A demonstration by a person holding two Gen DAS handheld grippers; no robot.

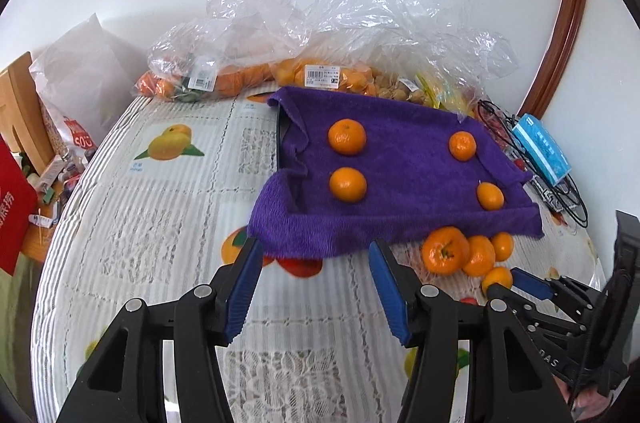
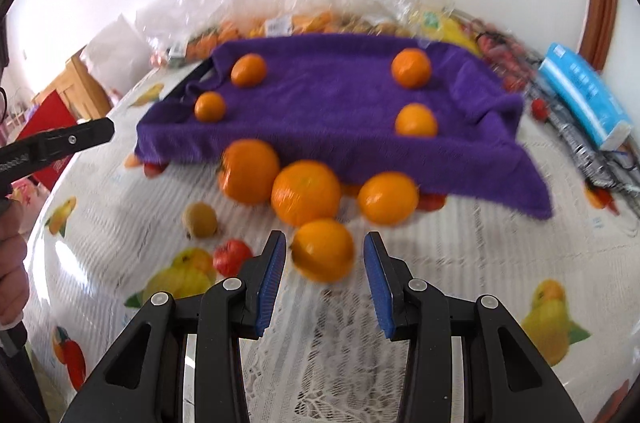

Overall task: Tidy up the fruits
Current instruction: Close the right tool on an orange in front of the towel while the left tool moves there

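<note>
Right gripper: blue pads spread, bracketing the nearest mandarin. A gap shows on either side of the fruit; the pads do not press it. The view is motion-blurred.

Left gripper: pads spread, nothing between them, hanging over the bare table just short of the purple towel's near hem.

The table wears a lace-and-fruit-print cover. A small brownish fruit sits alone left of the right gripper.

Just beyond the bracketed mandarin, three more mandarins bunch together, touching or nearly so, against the towel's front edge. From the left wrist view the same cluster lies at the towel's right front corner.

The towel drapes over a dark tray; only the tray's left edge shows. Four mandarins rest on it, well apart, two along the left side and two along the right.

To the right of the towel: a blue tissue pack on a tangle of dark cables.

Behind the towel: clear plastic bags of orange fruit with price labels, against a white wall.
</note>
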